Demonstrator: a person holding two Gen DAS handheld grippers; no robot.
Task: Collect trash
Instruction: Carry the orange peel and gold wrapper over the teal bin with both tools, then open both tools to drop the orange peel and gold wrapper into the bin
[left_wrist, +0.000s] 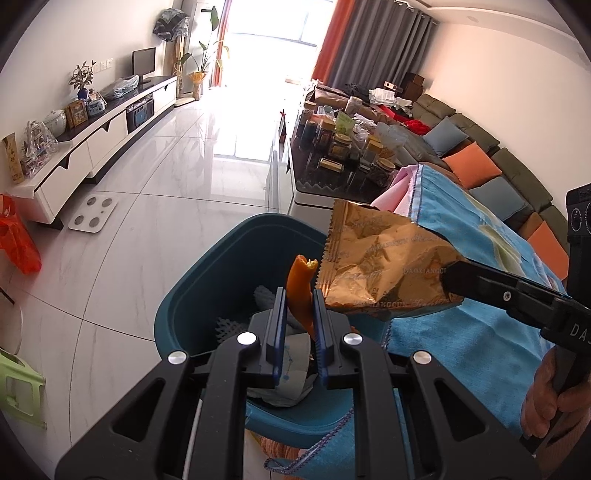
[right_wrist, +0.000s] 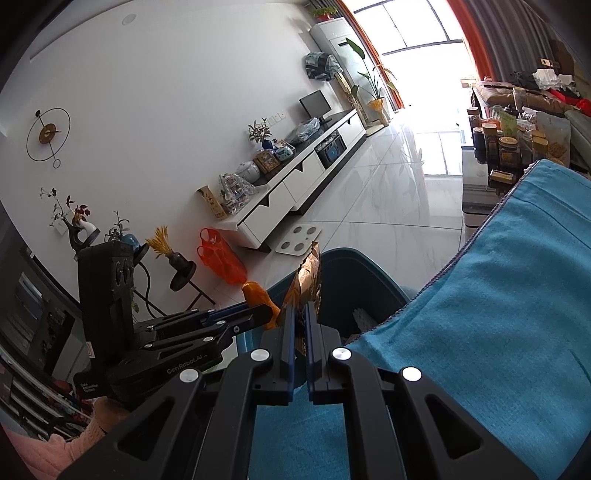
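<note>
I see a strip of orange peel (left_wrist: 300, 291) standing nearly upright, curved, its torn tip pale at the top — it sits pinched over the teal bin (left_wrist: 207, 273). Just to its right hangs a crumpled gold snack wrapper (left_wrist: 380, 258), foil creased, serrated edge facing the peel, held at its right side above the bin's rim. The bin is open — inside I make out white foam netting and crumpled paper. It stands on the floor beside the blue-draped tabletop.

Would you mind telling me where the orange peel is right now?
The orange peel is pinched in the left gripper, above the open teal bin, just left of the gold wrapper held by the right gripper.
</note>
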